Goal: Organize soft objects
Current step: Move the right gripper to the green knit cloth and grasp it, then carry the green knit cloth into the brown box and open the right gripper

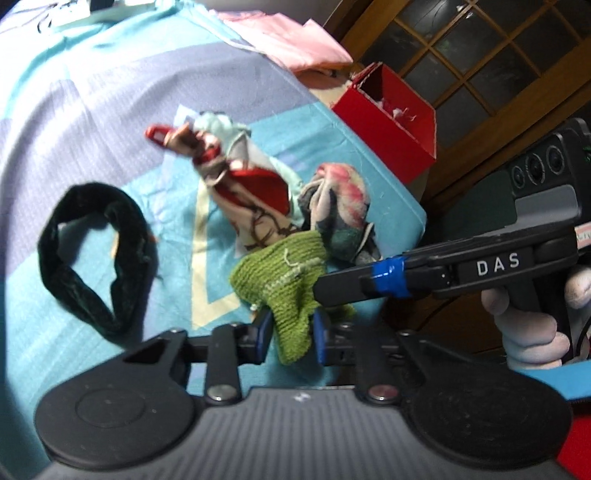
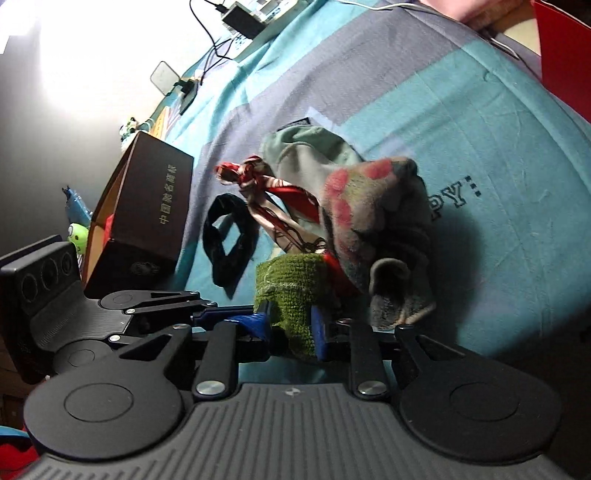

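Note:
A green knitted piece (image 1: 286, 286) lies at the near edge of the bed and both grippers hold it. My left gripper (image 1: 293, 334) is shut on its lower end. My right gripper (image 2: 291, 326) is shut on the same green knit (image 2: 291, 291), and it reaches in from the right in the left wrist view (image 1: 332, 291). Behind the knit lie a red-and-cream patterned scarf (image 1: 240, 177), a pale mint cloth (image 2: 306, 151) and a pink-and-green fuzzy sock (image 1: 343, 206). A black velvet headband (image 1: 92, 254) lies to the left on the sheet.
A red open box (image 1: 391, 114) stands past the bed's right edge, a pink cloth (image 1: 291, 40) behind it. A dark brown box (image 2: 144, 214) sits on the bed to the left in the right wrist view. Cables and a charger (image 2: 243, 16) lie at the far end.

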`<action>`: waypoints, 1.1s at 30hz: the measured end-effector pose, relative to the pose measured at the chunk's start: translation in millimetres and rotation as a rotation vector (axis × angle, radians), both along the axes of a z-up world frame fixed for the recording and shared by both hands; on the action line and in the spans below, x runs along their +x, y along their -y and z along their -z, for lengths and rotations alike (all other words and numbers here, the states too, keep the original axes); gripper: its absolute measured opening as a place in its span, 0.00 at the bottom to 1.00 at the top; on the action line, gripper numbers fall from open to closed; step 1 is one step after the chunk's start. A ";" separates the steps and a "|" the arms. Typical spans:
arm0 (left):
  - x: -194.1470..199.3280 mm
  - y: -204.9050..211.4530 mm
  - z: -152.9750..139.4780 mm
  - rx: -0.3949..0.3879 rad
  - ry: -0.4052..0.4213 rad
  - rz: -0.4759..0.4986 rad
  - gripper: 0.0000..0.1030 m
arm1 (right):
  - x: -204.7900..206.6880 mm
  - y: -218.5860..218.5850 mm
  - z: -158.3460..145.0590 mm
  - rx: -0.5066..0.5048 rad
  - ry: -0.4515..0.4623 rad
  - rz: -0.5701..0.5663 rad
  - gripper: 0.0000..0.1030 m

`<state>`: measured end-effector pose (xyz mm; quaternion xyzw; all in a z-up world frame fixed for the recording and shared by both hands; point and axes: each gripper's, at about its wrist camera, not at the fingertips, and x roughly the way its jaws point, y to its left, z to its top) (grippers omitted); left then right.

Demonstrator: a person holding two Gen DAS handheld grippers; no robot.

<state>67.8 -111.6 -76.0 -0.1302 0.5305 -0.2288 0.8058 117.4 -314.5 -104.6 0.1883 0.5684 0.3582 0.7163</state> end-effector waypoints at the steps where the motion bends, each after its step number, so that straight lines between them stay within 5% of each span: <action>1: -1.7 -1.7 -2.6 0.002 0.012 0.000 0.08 | 0.1 -1.9 -1.6 0.006 -0.001 -0.005 0.03; 13: -44.1 -73.5 -73.2 0.024 0.214 -0.096 0.06 | -6.7 -63.0 -61.4 0.144 0.113 -0.130 0.02; 23: -96.0 -167.4 -129.2 0.083 0.360 -0.285 0.05 | -11.6 -168.6 -115.4 0.278 0.219 -0.296 0.02; 29: -113.8 -227.0 -165.9 0.188 0.461 -0.400 0.05 | -20.0 -240.9 -142.6 0.335 0.310 -0.377 0.02; 33: -111.1 -277.9 -175.2 0.218 0.463 -0.473 0.05 | -17.0 -293.4 -151.9 0.363 0.334 -0.373 0.02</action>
